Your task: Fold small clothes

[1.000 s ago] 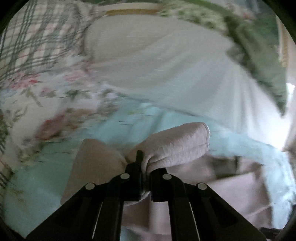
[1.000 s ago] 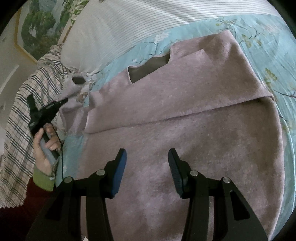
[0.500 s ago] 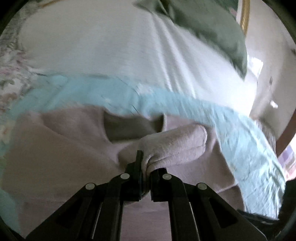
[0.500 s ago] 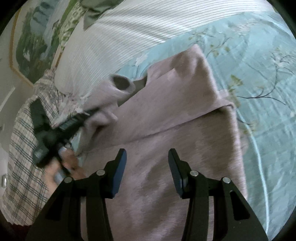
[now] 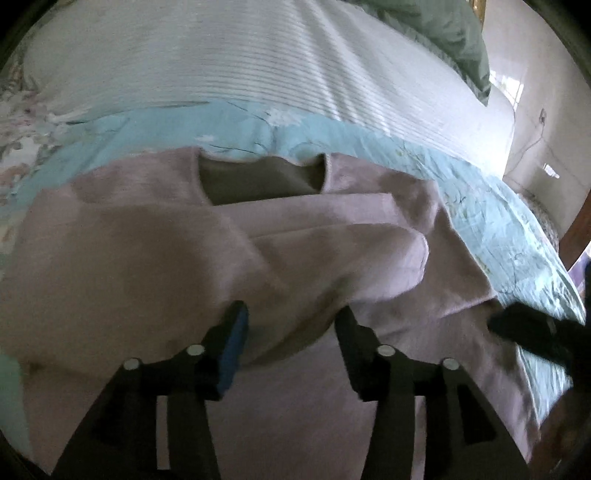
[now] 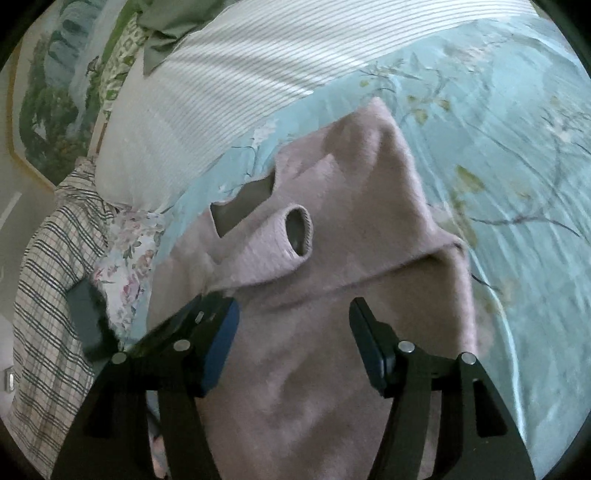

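A mauve knit sweater is lying spread on the pale blue floral bedspread, its neckline pointing toward a big white ribbed pillow at the head of the bed. One sleeve is lying folded across the chest — its ribbed cuff is gaping open near the neck opening, resting on the body of the garment. The far side of the sweater is showing a crease where a fold line is running across the shoulder.

The left gripper is hovering low over the sweater's middle with its fingers spread wide apart, nothing between them; the folded sleeve is lying just beyond the tips. The right gripper is hanging over the lower body of the sweater, its fingers likewise wide apart and holding nothing. In the right wrist view the left tool is showing as a dark blurred shape at the lower left, just beside the right gripper's left finger; whether the two are touching I cannot tell.

A plaid cloth and a flowered fabric are bunching at the bed's edge beside the pillow, a green pillow is sitting behind it, and a framed landscape picture is hanging on the wall.
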`<state>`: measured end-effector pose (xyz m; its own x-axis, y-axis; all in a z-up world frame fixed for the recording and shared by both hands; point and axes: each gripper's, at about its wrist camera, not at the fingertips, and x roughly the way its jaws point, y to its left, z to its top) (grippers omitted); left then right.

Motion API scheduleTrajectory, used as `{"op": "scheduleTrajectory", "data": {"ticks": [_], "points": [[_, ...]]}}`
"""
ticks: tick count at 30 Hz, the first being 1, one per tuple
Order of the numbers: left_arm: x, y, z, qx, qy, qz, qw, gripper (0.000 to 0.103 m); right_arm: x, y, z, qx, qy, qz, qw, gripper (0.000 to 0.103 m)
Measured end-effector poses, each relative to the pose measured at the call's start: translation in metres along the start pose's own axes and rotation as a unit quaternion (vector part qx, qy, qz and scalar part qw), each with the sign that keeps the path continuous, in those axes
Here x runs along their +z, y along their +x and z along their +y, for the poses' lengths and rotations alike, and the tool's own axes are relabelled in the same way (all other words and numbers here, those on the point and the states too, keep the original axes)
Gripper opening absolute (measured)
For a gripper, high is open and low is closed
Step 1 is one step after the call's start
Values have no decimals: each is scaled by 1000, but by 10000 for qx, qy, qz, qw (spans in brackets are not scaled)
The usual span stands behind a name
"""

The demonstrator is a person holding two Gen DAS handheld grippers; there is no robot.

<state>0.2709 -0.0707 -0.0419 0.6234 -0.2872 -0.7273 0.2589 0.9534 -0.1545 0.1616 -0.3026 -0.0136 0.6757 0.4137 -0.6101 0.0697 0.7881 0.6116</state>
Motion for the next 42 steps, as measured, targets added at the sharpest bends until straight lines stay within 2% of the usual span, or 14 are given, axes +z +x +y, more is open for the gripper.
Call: {"op": "scheduleTrajectory", "data": {"ticks": [2,4,6,7,11,13,15,17,22,26,28,32,37,42], "points": [[-8,-18,17,166,-54,-42,9998,52,7,10,4,17,-1,17,10000,63],[-18,-39,43,488,-227,-96,9985,60,17,21,9,23,21,42,10000,64],[-30,-57,78,904,-647,-176,9936,66,24,32,12,-4,32,73,10000,78],[-35,-64,94,1091,-852,-208,9902,66,28,40,13,-39,30,106,9999,79],[-53,-78,157,1764,-1505,-45,9727,65,33,71,13,-154,58,362,9992,78],[-59,-78,179,1904,-1698,93,9669,64,32,84,14,-274,-33,430,9987,64],[-57,-75,191,1891,-1868,118,9639,64,32,94,13,-382,-53,487,9981,28],[-52,-71,196,1874,-1938,115,9629,64,34,97,12,-236,95,473,9986,7],[-33,-47,199,1939,-1877,179,9627,62,51,68,32,35,-100,10,9999,7],[-25,-37,196,2048,-1592,209,9655,58,70,8,44,187,-347,-977,9944,7],[-26,-36,199,2072,-1649,195,9641,58,75,-9,31,-43,-287,-1220,9921,7],[-29,-43,210,1984,-1980,24,9599,58,66,10,-17,-529,157,-830,9950,7],[-34,-48,216,1910,-2171,-72,9573,58,44,31,-37,-510,390,-468,9968,7],[-30,-52,199,1811,-1667,-68,9692,56,46,31,-15,-433,64,-532,9976,7]]}}
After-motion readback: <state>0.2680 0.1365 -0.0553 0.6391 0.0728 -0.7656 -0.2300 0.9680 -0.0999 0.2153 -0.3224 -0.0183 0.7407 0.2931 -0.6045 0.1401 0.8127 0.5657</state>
